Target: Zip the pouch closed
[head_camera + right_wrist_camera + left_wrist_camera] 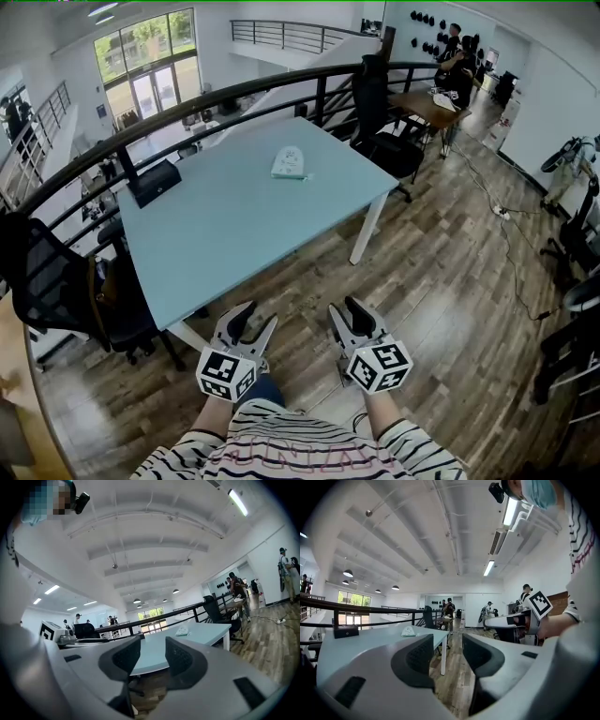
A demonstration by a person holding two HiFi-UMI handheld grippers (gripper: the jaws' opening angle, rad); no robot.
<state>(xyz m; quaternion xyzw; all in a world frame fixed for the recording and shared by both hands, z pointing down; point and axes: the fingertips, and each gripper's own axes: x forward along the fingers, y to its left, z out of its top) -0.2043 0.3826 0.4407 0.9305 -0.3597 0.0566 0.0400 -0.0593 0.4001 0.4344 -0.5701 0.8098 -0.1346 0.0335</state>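
Pouch [290, 162]: small, pale, lying flat on the light-blue surface [234, 225], toward its far right corner and well apart from the black box [155, 182] at the far left edge. Nothing touches it.

Left claw [447, 651]: jaws apart, only floor and table legs show in the gap. Right claw [152, 654]: jaws apart too, nothing between them. Both are held close to level over the wooden floor, short of the near edge of the surface and well away from the pouch. Task not begun.

Handling, judged from here:
- Looks soft and thin-walled, likely fabric or flexible plastic, and light. It is low and slightly domed rather than boxy.
- The surface looks smooth, so a light pouch will probably slide or bunch when the slider is pulled. It needs anchoring.
- Probable hold: one claw pinches the pouch body at the end of the zip where the slider starts, while the other takes the pull tab and draws along the teeth.
- Pinch the wall and seam, not the contents; a soft body folds under a hard squeeze.
- Zip line, slider position and tab are too small to make out from this distance.
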